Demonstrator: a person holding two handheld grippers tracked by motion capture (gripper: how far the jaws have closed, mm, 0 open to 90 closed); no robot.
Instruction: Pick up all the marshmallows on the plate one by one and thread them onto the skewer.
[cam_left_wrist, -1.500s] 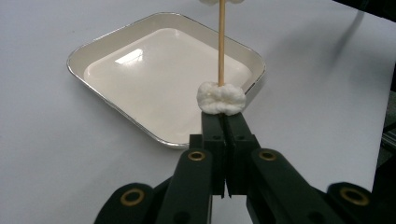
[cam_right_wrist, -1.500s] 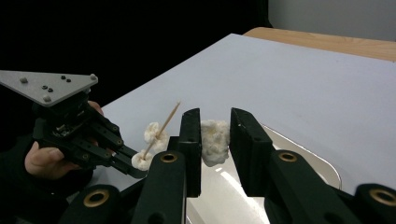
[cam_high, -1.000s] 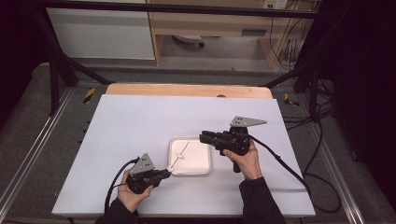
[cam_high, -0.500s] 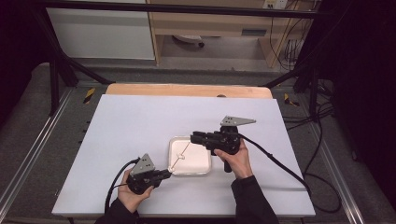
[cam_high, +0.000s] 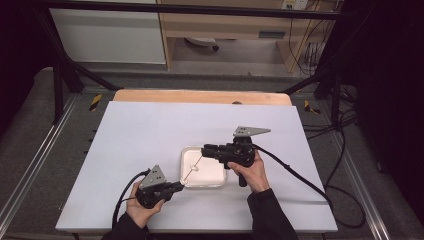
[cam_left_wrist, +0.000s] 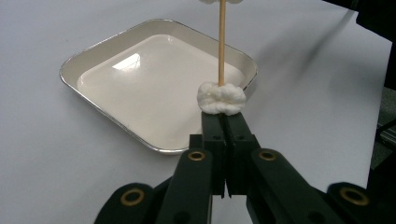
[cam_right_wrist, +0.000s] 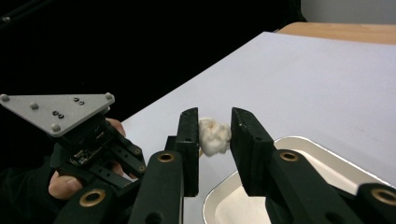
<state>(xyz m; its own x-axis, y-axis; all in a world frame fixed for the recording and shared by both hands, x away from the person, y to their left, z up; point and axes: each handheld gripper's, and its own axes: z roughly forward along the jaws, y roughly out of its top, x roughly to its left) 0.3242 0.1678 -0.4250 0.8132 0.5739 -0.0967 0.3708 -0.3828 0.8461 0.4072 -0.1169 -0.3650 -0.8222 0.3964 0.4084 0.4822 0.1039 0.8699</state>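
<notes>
A thin wooden skewer (cam_left_wrist: 221, 46) rises from my left gripper (cam_left_wrist: 224, 116), which is shut on its lower end. A white fluffy puff (cam_left_wrist: 221, 98) sits on the stick right at the jaw tips. In the high view the skewer (cam_high: 197, 162) slants over a shallow white tray (cam_high: 220, 184) from the left gripper (cam_high: 179, 185) up to the right gripper (cam_high: 204, 149). My right gripper (cam_right_wrist: 214, 126) holds another white puff (cam_right_wrist: 214, 135) between its jaws, both pads against it. The tray (cam_left_wrist: 93, 49) has nothing lying in it.
The white table top (cam_high: 150, 130) spreads around the tray, with a wooden strip (cam_high: 200, 96) along its far edge. Black cables (cam_high: 300, 175) trail from both grippers toward the near side. Metal rails (cam_high: 30, 165) flank the table.
The right gripper has shifted left from beside the tray to over its right part, closer to the skewer's upper end. The left gripper has stayed put.
</notes>
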